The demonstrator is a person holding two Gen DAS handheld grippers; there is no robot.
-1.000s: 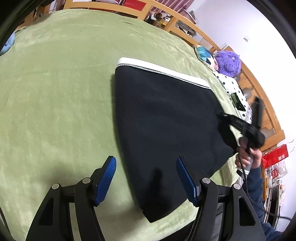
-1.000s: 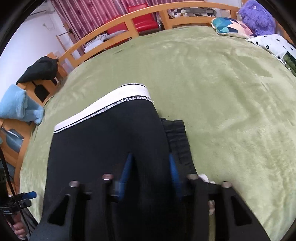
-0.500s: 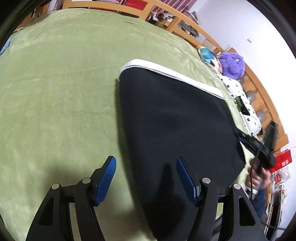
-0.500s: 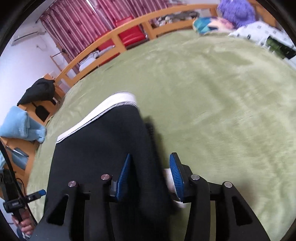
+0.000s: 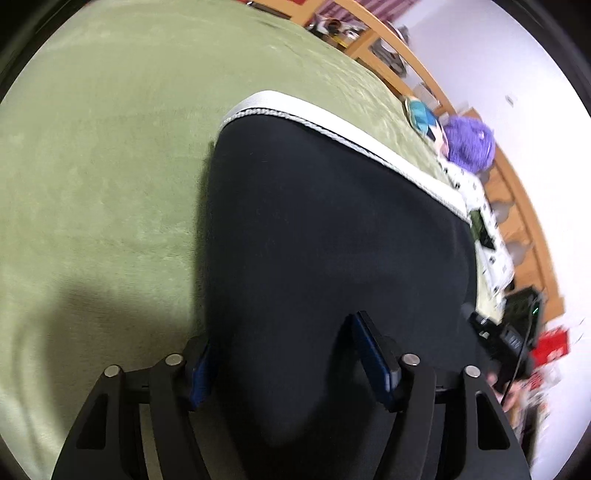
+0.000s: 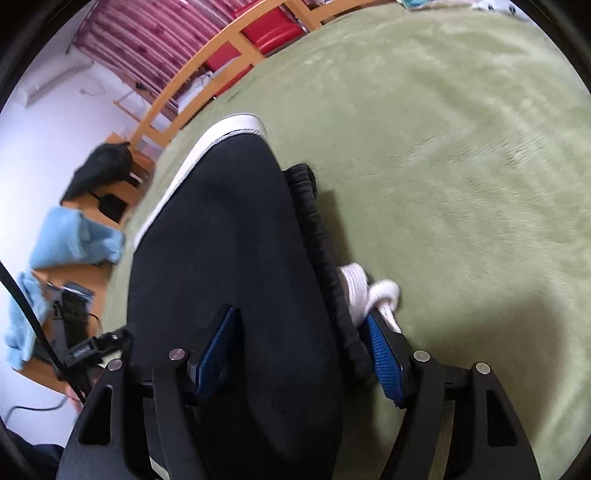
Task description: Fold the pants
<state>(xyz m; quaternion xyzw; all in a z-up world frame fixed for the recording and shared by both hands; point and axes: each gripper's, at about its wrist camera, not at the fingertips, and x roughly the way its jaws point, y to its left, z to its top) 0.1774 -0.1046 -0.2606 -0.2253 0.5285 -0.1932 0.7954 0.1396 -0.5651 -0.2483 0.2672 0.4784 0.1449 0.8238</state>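
Observation:
Black pants (image 5: pixel 332 221) lie folded on the green blanket (image 5: pixel 92 166), with a white band (image 5: pixel 332 122) along their far edge. My left gripper (image 5: pixel 286 363) hangs low over the near left part. Its jaws are closing, with black cloth bulging between the fingers, and the pads do not press on it. In the right wrist view the pants (image 6: pixel 229 229) show a black elastic waistband (image 6: pixel 317 229) and a white drawstring (image 6: pixel 369 291) on their right edge. My right gripper (image 6: pixel 301 356) straddles that edge. Its jaws are opening and the cloth lies loose between them.
A wooden bed rail (image 5: pixel 417 70) runs round the far side. A purple plush toy (image 5: pixel 469 144) and a patterned pillow (image 5: pixel 421 114) sit at the far right. Blue towels (image 6: pixel 70 240), a black garment (image 6: pixel 99 170) and red cushions (image 6: pixel 266 26) lie beyond the left rail.
Both grippers have come down closer to the pants. The right gripper, shut on the cloth before, has spread its fingers. The left fingers have narrowed, with cloth now between them.

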